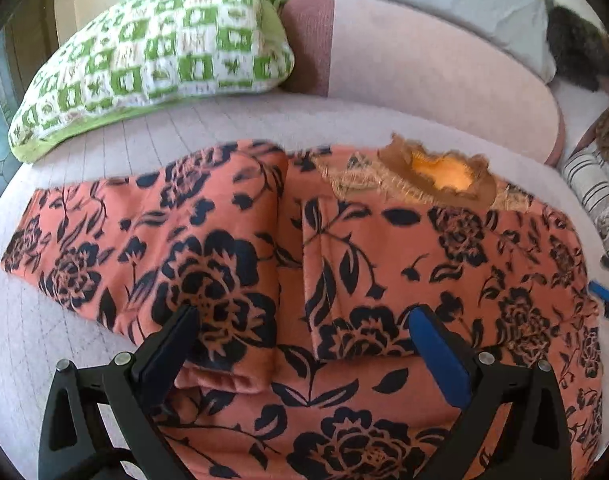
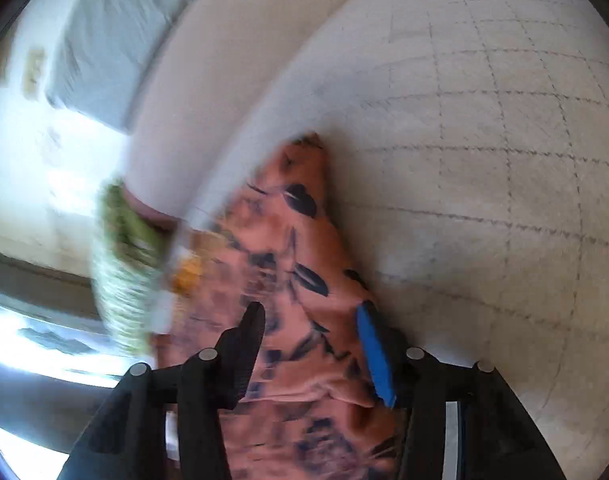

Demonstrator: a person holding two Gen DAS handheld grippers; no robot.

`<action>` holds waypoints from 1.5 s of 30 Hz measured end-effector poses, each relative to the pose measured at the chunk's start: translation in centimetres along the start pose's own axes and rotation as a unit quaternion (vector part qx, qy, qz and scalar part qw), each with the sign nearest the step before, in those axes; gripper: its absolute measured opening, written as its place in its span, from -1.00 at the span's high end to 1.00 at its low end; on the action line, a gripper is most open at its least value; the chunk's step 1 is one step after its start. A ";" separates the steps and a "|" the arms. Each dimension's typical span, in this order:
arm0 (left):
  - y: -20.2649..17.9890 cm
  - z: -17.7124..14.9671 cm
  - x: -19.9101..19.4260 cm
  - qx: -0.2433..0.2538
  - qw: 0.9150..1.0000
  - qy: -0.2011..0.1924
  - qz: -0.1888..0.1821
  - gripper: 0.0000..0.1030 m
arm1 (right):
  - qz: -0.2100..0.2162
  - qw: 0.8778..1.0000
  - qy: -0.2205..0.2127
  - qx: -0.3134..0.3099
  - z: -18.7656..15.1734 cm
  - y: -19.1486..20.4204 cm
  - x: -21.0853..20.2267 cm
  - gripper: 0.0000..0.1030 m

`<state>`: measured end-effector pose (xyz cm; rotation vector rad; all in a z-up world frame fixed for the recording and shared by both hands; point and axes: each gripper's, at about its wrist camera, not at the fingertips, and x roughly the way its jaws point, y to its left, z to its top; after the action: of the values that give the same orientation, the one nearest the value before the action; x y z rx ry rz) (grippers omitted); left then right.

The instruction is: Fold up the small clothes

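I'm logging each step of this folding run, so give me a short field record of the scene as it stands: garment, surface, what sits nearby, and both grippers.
garment: salmon floral top, spread out, one sleeve folded in over the body
neckline: tan lace trim, facing away from the camera
surface: pale quilted bed cover
nearby: green-and-white knitted cushion, beyond the top, apart from it
left gripper: open above the top, fingers not pressing cloth
right gripper: fingers apart over the top's edge, nothing pinched; view blurred

Pale quilted bed cover point(image 1: 208, 128) w/ stitched grid, pink bolster point(image 1: 424, 80) along back. Green-white checked pillow point(image 1: 156, 52) at left, grey pillow point(image 1: 464, 4) behind, striped fabric point(image 1: 596, 184) far right. Bright daylight from window side point(image 2: 44, 344).
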<state>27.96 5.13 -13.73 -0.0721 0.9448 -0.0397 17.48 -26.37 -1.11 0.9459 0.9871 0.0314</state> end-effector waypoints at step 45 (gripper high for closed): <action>24.2 6.2 -7.7 -0.310 0.943 -0.096 0.074 0.93 | -0.007 0.980 -0.028 -0.197 -12.4 5.4 0.2 -0.43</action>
<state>28.54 30.03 -5.81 -0.5775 0.7359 0.4017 10.68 -14.71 0.02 0.5738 0.8934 0.1818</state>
